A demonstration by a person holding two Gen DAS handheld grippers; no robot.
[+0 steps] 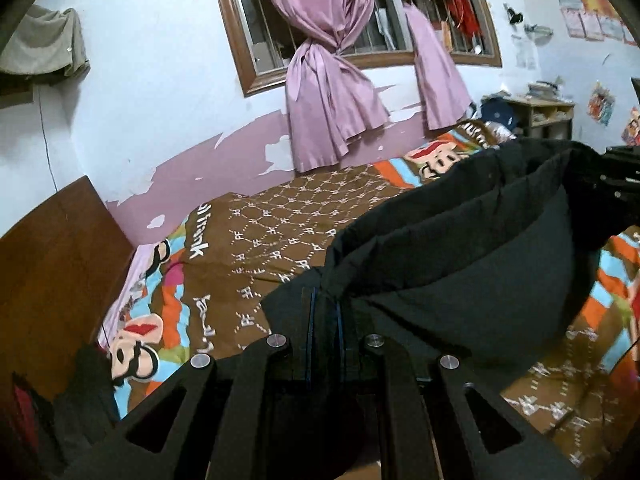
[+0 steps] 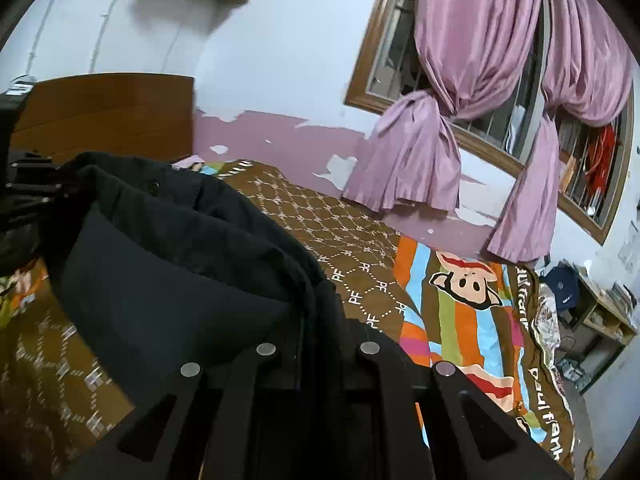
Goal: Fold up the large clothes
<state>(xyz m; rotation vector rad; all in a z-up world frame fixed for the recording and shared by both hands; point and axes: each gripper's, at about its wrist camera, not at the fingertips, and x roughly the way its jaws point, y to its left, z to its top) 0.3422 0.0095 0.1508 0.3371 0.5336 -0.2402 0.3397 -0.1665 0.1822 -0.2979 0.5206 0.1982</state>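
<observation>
A large black garment (image 1: 472,248) hangs stretched between my two grippers above the bed. My left gripper (image 1: 326,312) is shut on one end of its upper edge. My right gripper (image 2: 320,312) is shut on the other end. The cloth (image 2: 172,264) sags in a deep fold between them. In the left wrist view the right gripper (image 1: 618,184) shows at the far right. In the right wrist view the left gripper (image 2: 28,188) shows at the far left. The fingertips are buried in cloth.
The bed (image 1: 280,224) has a brown patterned cover with cartoon stripes (image 2: 460,304). A wooden headboard (image 1: 52,272) stands at one end. Pink curtains (image 1: 332,92) hang at the window behind. A shelf with clutter (image 2: 604,312) stands by the bed's foot.
</observation>
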